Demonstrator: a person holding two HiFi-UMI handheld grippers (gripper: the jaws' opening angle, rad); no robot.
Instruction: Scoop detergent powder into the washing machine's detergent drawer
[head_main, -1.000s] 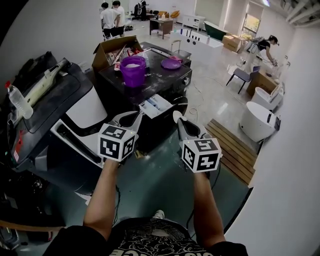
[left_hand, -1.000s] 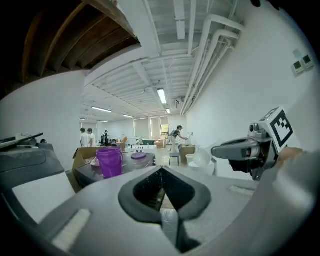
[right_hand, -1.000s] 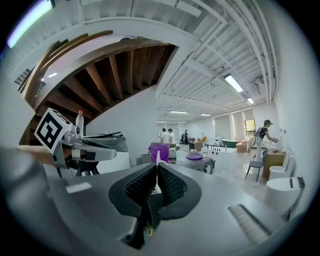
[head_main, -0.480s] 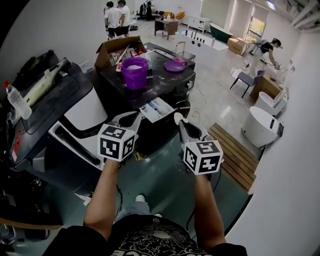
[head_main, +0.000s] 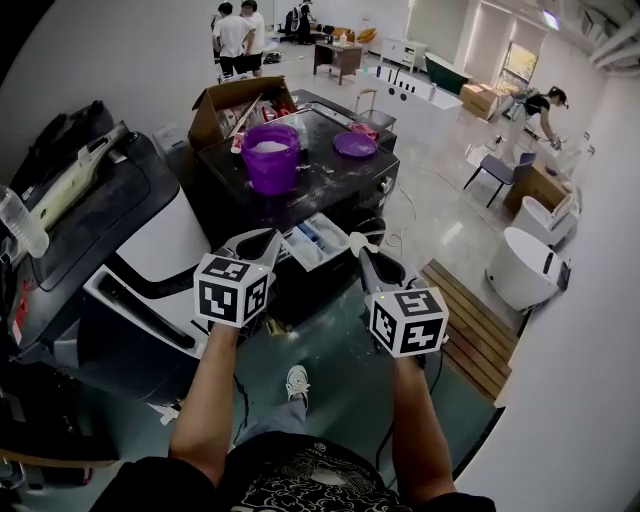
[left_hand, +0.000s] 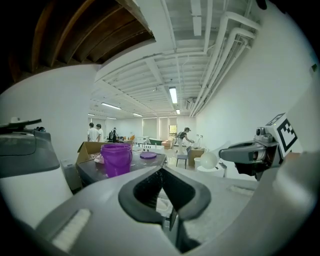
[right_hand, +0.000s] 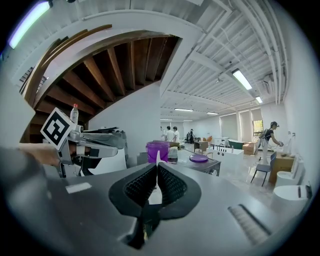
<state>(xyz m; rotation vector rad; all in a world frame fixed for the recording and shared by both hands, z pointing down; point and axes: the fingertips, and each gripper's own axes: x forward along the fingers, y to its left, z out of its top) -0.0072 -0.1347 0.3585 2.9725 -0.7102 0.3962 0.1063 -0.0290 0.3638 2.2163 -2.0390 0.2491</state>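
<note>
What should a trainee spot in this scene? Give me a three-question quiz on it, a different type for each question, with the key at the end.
1. True or false: the purple bucket stands on the floor.
2. Where does the purple lid lie? A: on the bucket. B: on top of the washing machine, apart from the bucket. C: on the floor.
3. Fill in: the jaws of the left gripper and the right gripper are both ____, with nothing between them.

Key: 1 false, it stands on top of the washing machine; 2 B; 3 shut.
</note>
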